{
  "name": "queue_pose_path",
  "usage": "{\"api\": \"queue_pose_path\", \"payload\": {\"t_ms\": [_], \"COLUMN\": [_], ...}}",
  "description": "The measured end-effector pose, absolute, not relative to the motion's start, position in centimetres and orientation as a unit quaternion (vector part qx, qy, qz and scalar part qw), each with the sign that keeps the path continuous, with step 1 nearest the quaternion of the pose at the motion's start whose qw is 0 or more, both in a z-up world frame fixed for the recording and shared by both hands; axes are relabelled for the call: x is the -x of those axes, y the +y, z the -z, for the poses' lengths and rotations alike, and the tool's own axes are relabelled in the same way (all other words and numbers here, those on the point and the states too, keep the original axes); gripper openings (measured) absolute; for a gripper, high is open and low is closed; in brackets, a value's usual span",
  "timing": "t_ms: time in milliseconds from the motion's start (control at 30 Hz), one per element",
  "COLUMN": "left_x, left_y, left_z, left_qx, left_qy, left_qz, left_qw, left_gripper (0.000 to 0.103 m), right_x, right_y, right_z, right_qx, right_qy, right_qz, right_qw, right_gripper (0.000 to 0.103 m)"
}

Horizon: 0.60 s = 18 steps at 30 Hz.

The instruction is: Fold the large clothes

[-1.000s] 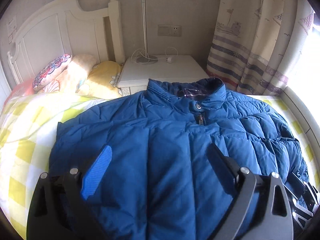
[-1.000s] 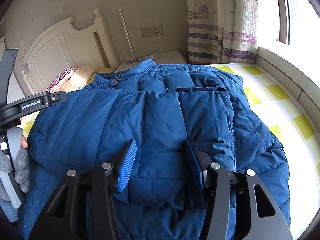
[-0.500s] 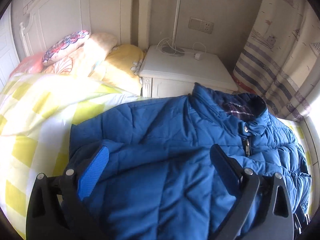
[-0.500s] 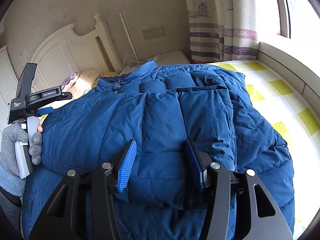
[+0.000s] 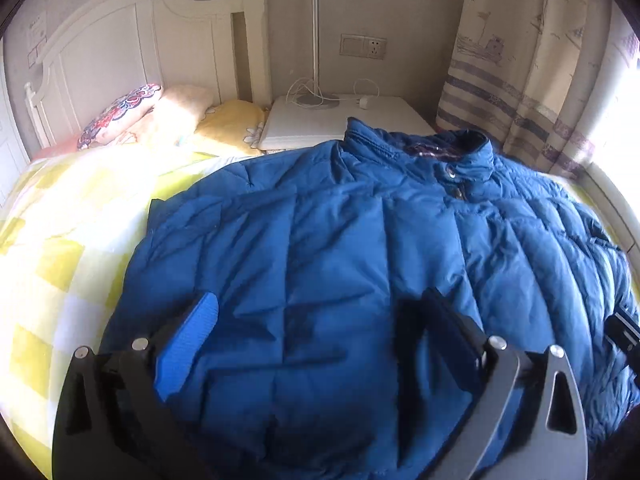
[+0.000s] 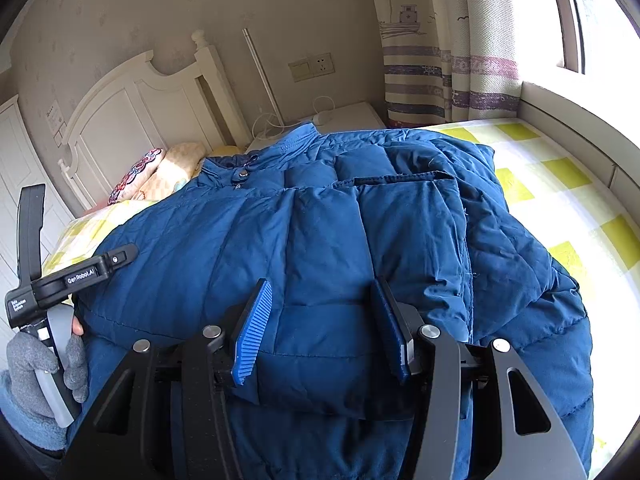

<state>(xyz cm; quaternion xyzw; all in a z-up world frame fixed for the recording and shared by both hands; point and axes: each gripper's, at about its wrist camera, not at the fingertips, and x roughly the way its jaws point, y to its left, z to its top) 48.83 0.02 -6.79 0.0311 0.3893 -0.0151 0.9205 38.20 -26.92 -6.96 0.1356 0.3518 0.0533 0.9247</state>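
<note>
Item: blue padded jacket (image 6: 320,240), spread front-up on the yellow-checked bed (image 6: 568,176), collar toward the headboard (image 5: 132,40).

Right gripper (image 6: 324,320): pads clamped on the folded-in sleeve's puffy edge.

Left gripper (image 5: 308,344): jaws wide apart, nothing between them (held by a gloved hand (image 6: 40,364)).

Risk: the slick, springy filling could slide from the right pads, or the sleeve fold could spring open, if the left side is tugged.

Change: the left gripper has shifted over the jacket's left half and sunk; the right stayed put.

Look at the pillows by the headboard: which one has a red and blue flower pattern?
The outermost pillow, farthest from the nightstand; the others are plain cream and yellow.
</note>
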Motion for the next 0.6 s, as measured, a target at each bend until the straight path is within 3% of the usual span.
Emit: {"api": "queue_pose_path", "payload": {"t_ms": [433,600], "left_x": [-48.7,-48.7], "left_y": [0.4,0.5], "left_z": [7.5,7.5], "left_qx": [-0.031,-0.027], "left_qy": [0.389,0.388], "left_qz": [0.020,0.024], "left_qw": [0.921,0.921], "left_gripper": [0.101,0.101], "right_x": [-39.0,-45.1], "right_y": [-23.8,-22.9], "right_z": [3.6,5.4], "right_qx": [-0.069,-0.020], "right_qy": [0.316,0.419], "right_qz": [-0.046,-0.054], "right_qw": [0.945,0.906], "right_gripper": [0.056,0.060]}}
